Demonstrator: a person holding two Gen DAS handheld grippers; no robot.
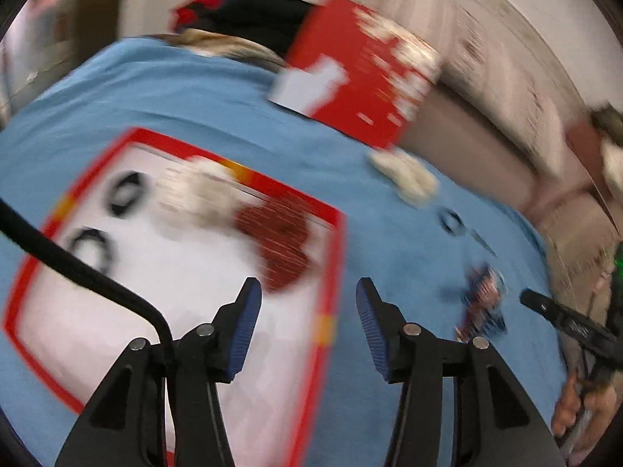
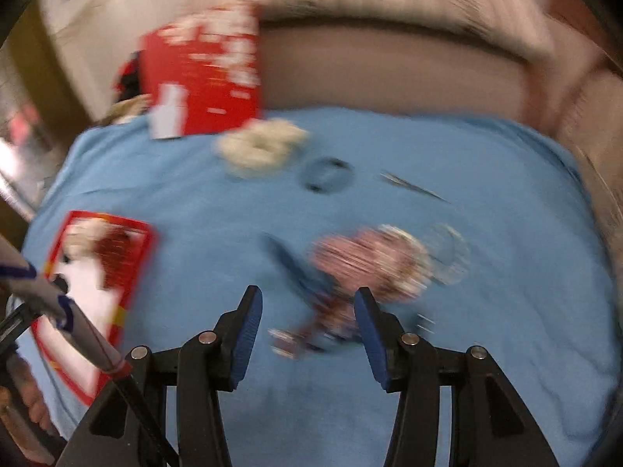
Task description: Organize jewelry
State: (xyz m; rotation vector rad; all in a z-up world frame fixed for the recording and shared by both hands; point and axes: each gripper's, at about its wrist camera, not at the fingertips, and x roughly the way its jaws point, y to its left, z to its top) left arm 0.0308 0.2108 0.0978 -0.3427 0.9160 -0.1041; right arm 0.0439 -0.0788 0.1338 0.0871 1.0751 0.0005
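Currently both frames are motion-blurred, so fine detail is unreliable. The surface is covered by a blue cloth [image 2: 467, 311]; whether a counter or a bed lies under it cannot be told.

Left hand-held gripper [image 1: 307, 327]: jaws spread, nothing between the pads. It hangs over the right edge of a red-rimmed white tray [image 1: 333, 272], which fills the view from 8 to 11 o'clock. Already in the tray: two dark rings [image 1: 126, 194], a cream scrunchie-like piece [image 1: 202, 194] and a dark red piece [image 1: 280, 245].

Right hand-held gripper [image 2: 307, 330]: jaws spread, empty. Directly between and just beyond its fingertips lies a tangle of blue and red beaded jewelry [image 2: 311, 311], touching a pink beaded piece [image 2: 370, 260] at 1 o'clock. Further off on the cloth: clear bangles [image 2: 447, 257] at 2 o'clock, a thin metallic pin [image 2: 412, 186], a dark ring [image 2: 327, 175] and a cream scrunchie [image 2: 261, 148] near 12 o'clock. A red box [image 2: 202, 78] stands at the cloth's far edge, 11 o'clock.

Judgement: the sorting is partly done; several pieces are in the tray, at least six are loose. The step in hand looks like a fresh pick. The next move calls for lowering the right gripper onto the beaded tangle, closing on one strand only, and lifting slowly, since neighbouring pieces may drag along.
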